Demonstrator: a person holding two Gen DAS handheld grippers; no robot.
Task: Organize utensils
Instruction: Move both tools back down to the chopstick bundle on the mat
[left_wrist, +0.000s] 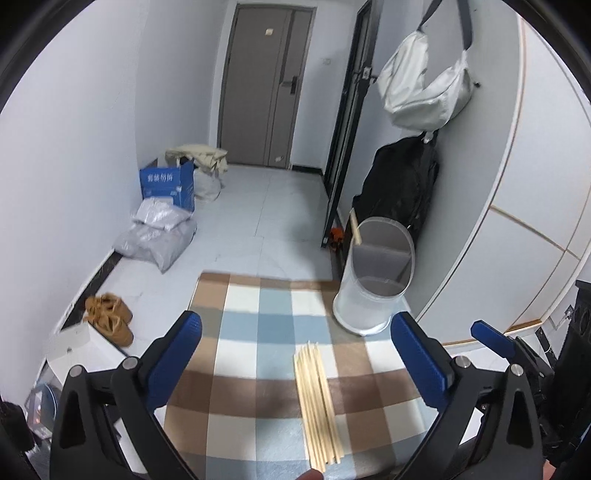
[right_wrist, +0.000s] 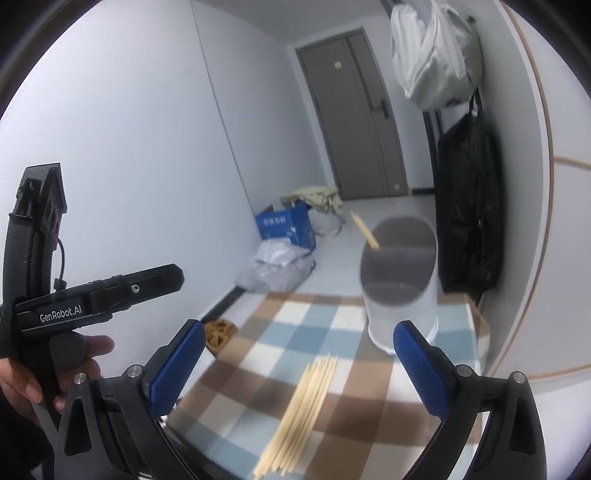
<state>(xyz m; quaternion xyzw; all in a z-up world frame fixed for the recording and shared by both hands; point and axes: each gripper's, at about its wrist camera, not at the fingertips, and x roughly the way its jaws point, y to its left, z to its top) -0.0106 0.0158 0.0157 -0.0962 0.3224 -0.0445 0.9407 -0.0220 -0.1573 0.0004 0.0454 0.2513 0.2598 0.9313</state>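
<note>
Chopsticks (left_wrist: 317, 402): thin, pale wood, lying flat in a loose bunch on the table (left_wrist: 243, 317) w/ a checked cloth, brown, blue & white. Too blurry to count; approx. a dozen. 1 more stick (left_wrist: 355, 226) leans in the holder (left_wrist: 373, 280), a white tub at the far right of the cloth. Left gripper (left_wrist: 295, 354) & right gripper (right_wrist: 299, 362): fingers wide open, nothing in them, above the bunch. Room: white walls, grey door (left_wrist: 266, 85), bags on floor.

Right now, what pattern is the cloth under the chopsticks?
The cloth is checked in brown, pale blue and white squares; clearest in the left wrist view.
</note>
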